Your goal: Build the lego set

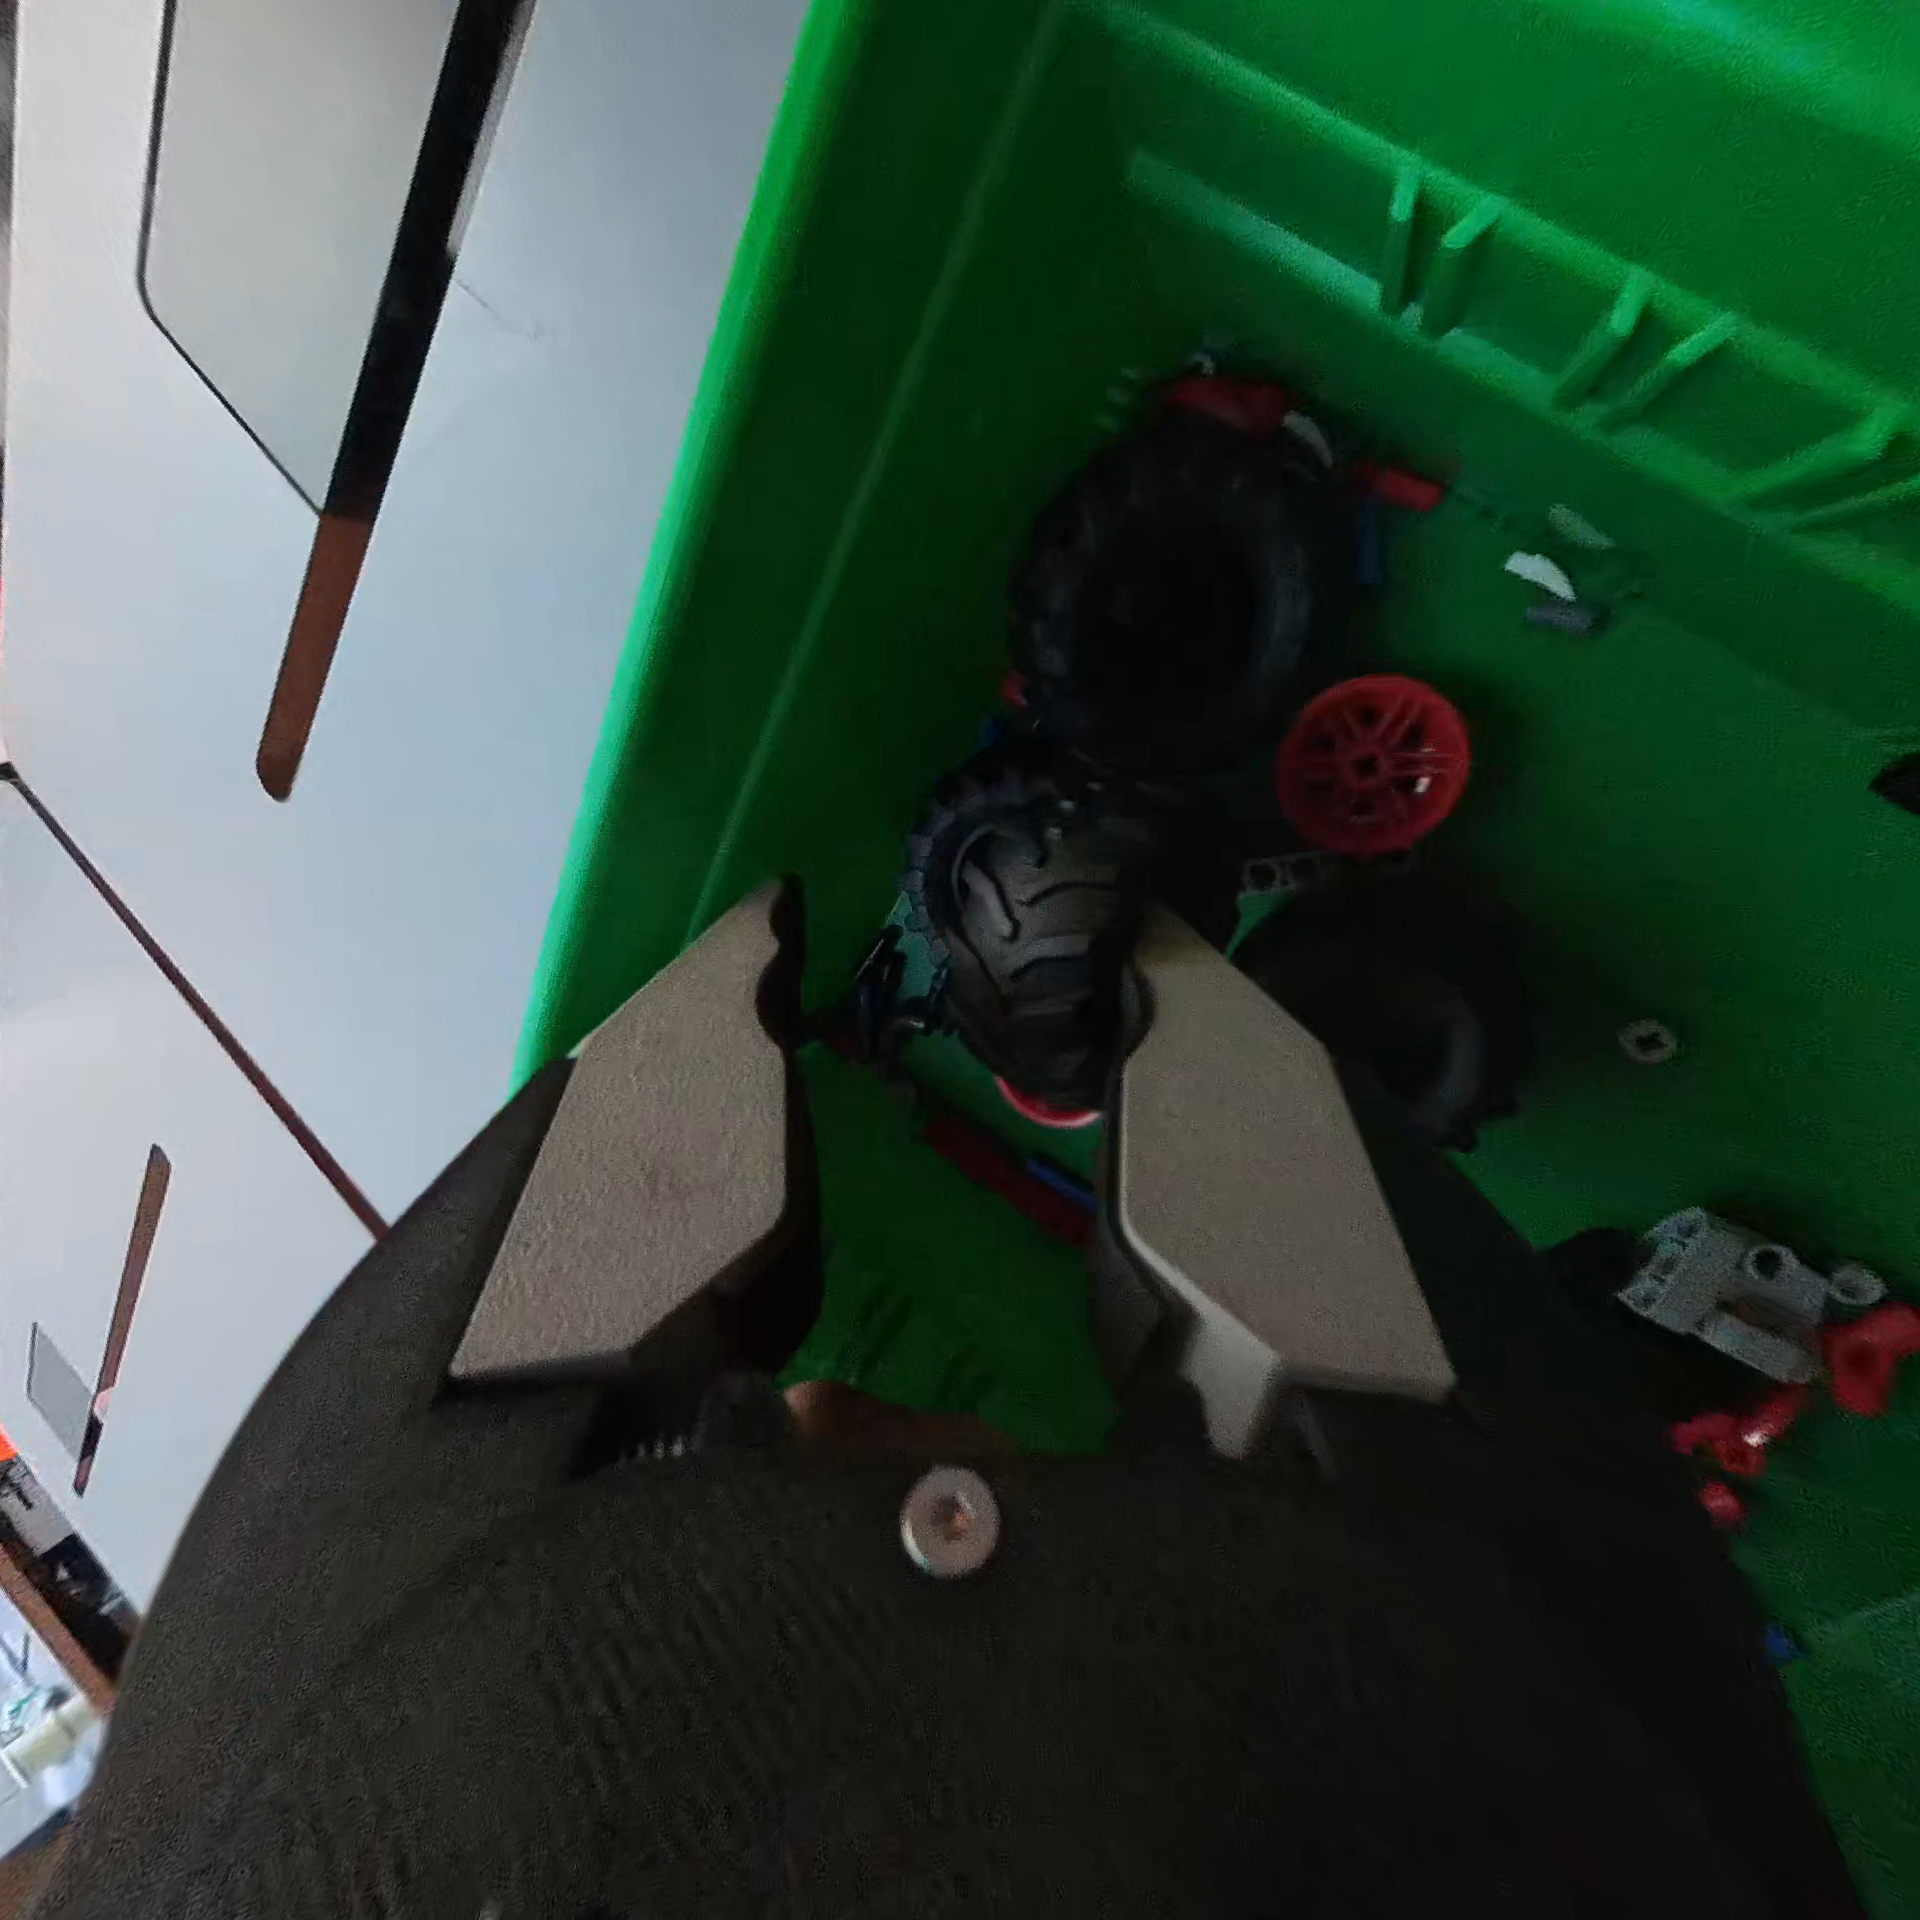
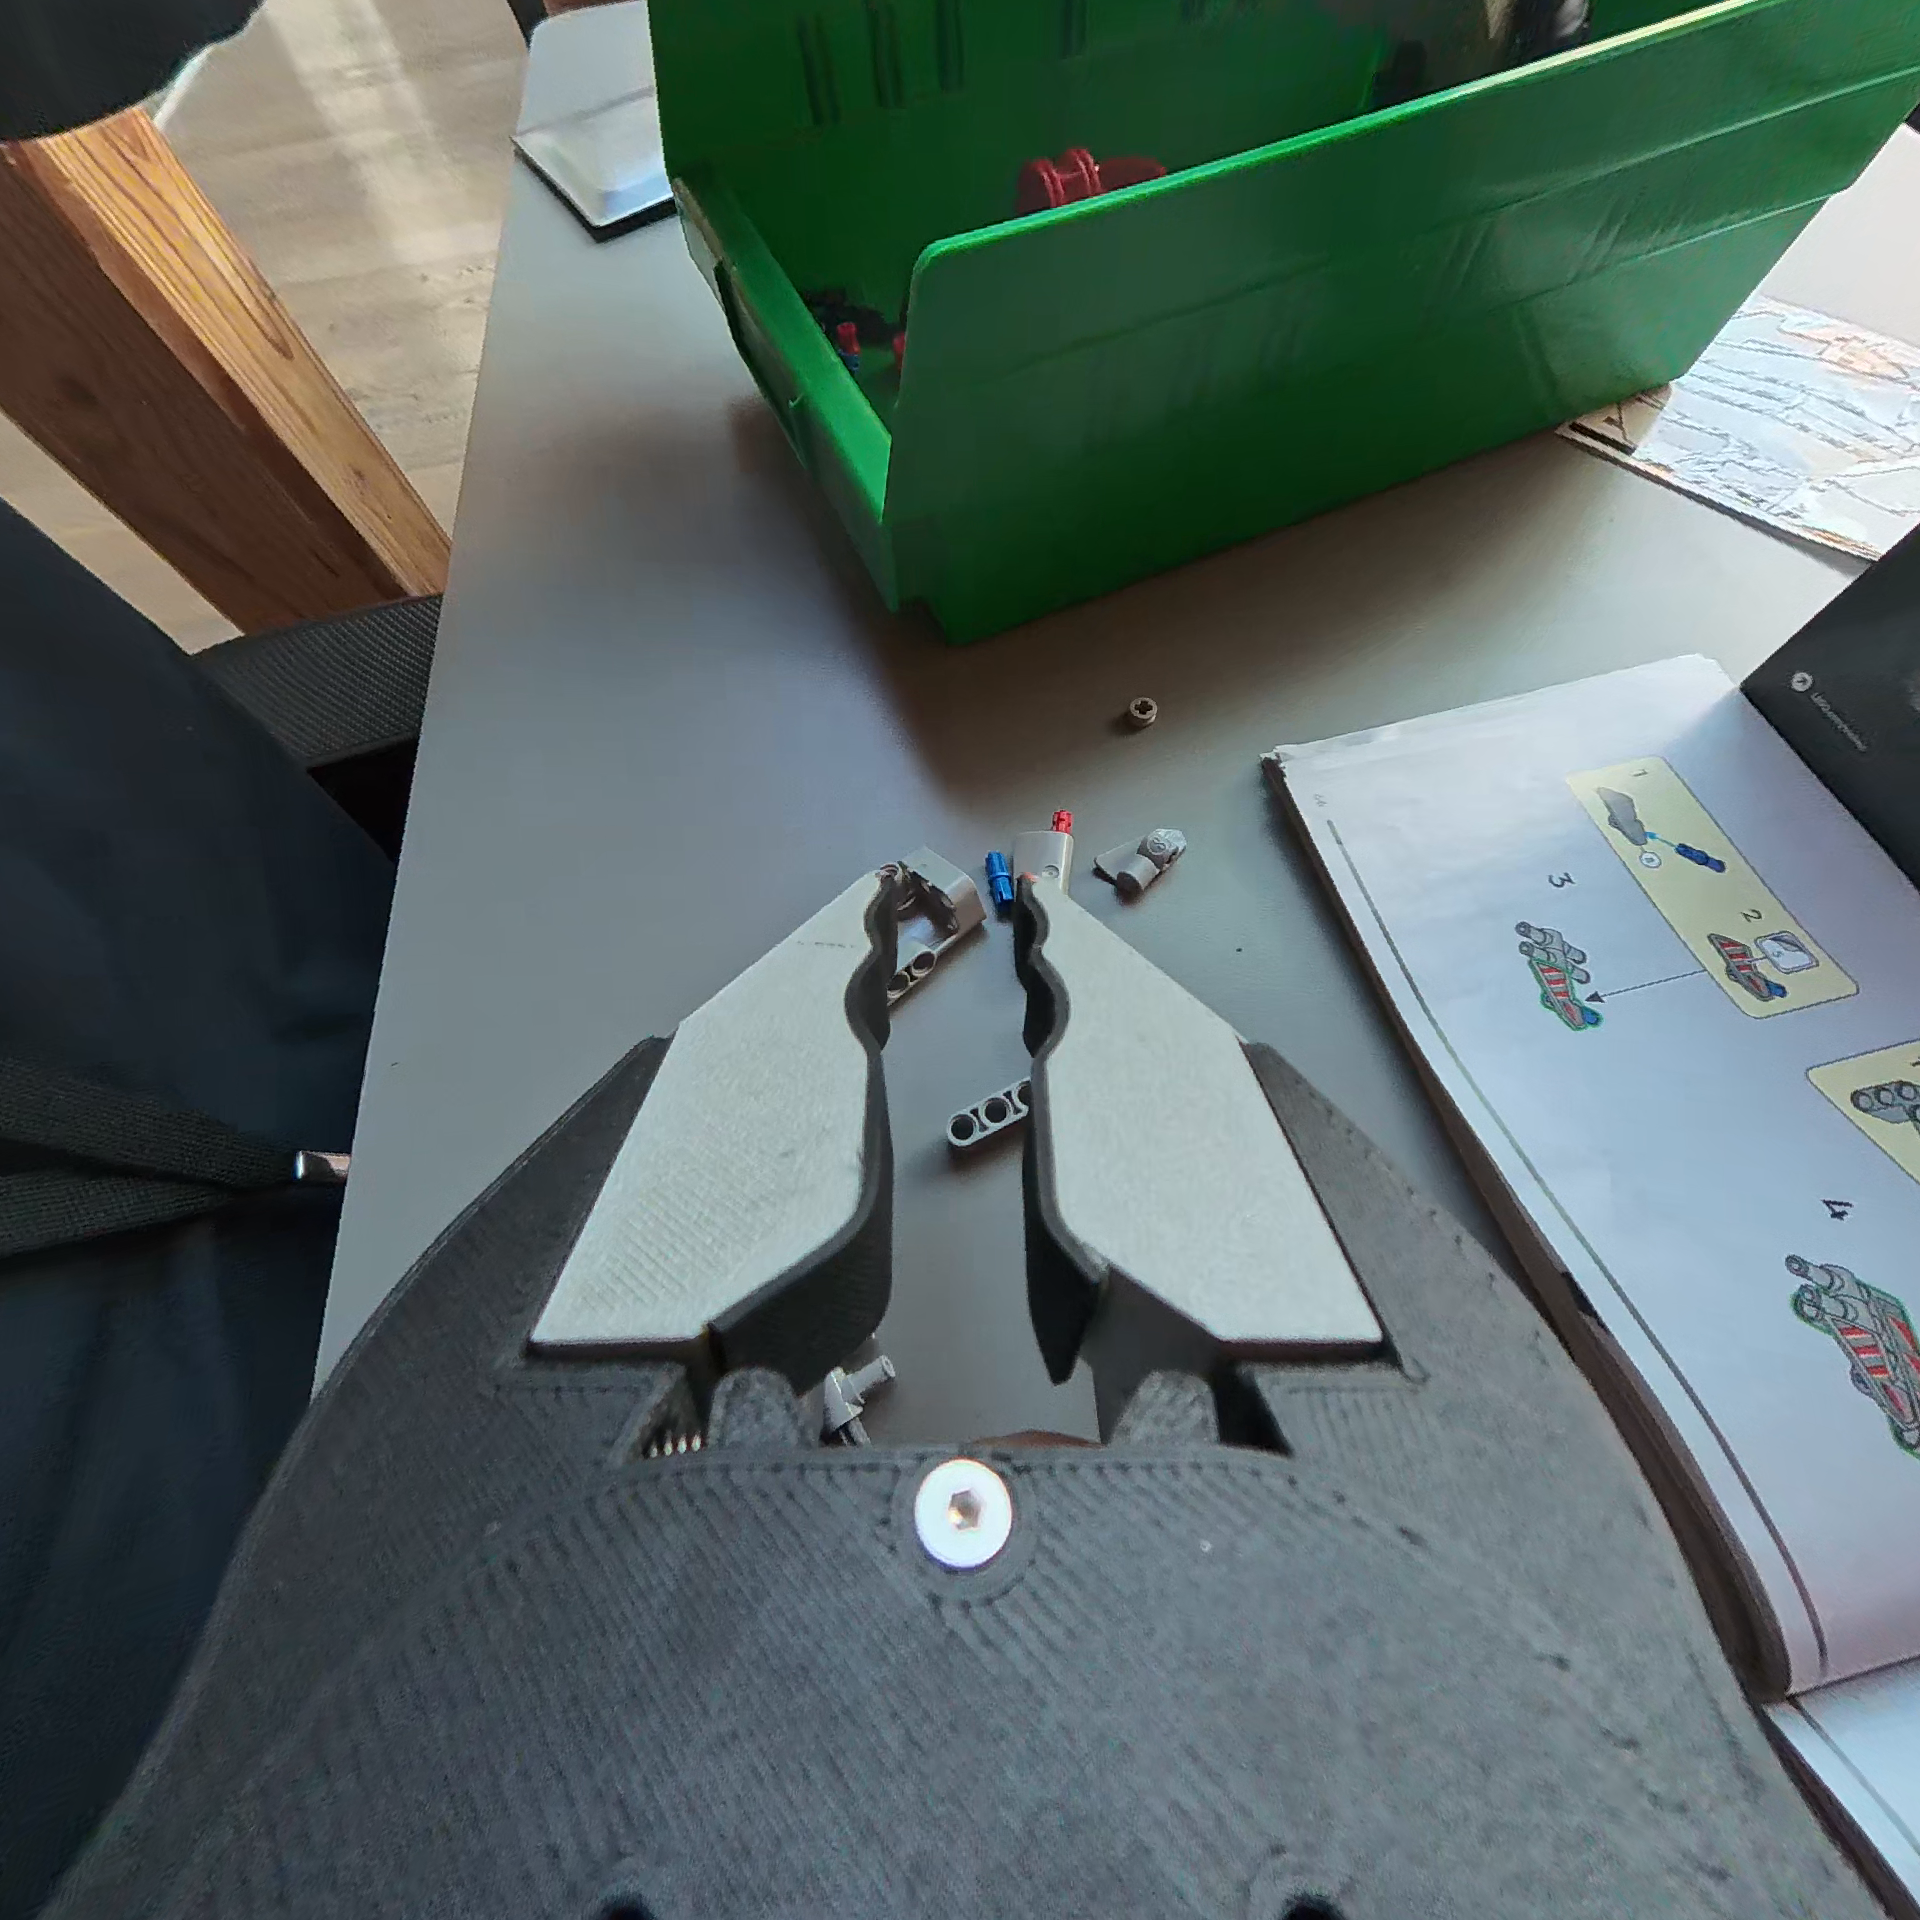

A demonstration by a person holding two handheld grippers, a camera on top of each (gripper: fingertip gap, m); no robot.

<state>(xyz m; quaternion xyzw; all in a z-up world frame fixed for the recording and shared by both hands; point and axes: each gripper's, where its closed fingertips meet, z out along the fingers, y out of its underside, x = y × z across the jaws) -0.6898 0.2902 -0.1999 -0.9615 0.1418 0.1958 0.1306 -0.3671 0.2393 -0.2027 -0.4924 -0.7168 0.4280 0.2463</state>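
In the left wrist view my left gripper [image 1: 966, 914] is open inside the green bin [image 1: 883, 416]. A black tyre [image 1: 1023, 966] lies between its fingertips, not clamped. A bigger black tyre [image 1: 1164, 592] and a red wheel hub [image 1: 1371, 764] lie beyond it. In the right wrist view my right gripper [image 2: 954, 888] is open and empty, low over the grey table [image 2: 644, 727]. A grey three-hole beam [image 2: 987, 1117] lies between its fingers. A grey angled beam [image 2: 935, 914], a blue pin [image 2: 997, 875], a grey piece with a red pin [image 2: 1044, 847] and a small grey piece [image 2: 1143, 857] lie at its tips.
The green bin [image 2: 1299, 395] stands on the table beyond the loose pieces. An open instruction booklet [image 2: 1558, 1039] lies to the right. A small tan bush [image 2: 1141, 713] lies near the bin. Grey and red parts [image 1: 1745, 1299] lie in the bin's right side. A wooden post [image 2: 177, 395] stands left of the table.
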